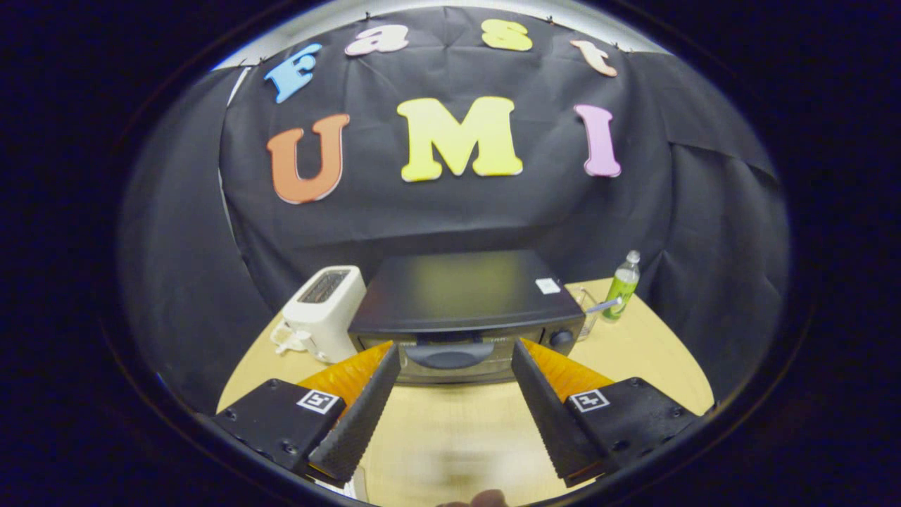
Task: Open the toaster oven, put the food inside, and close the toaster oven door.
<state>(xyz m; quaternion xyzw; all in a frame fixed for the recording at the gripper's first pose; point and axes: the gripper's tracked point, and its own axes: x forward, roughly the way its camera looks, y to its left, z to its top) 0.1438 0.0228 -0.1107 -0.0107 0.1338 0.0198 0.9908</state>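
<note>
tool [456, 352] wide open, empty | toaster oven [464, 313] just ahead, door shut | toaster [324, 310] beside | bottle [622, 285] behind

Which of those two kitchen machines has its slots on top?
The white pop-up toaster, left of the black toaster oven; the open gripper faces the oven's closed front door.

Spread tongs [454, 352] just before closed toaster oven [464, 303] door handle [450, 354].

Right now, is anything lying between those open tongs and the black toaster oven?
No. In the gripper view only bare wooden table separates the open tongs from the closed black toaster oven.
</note>
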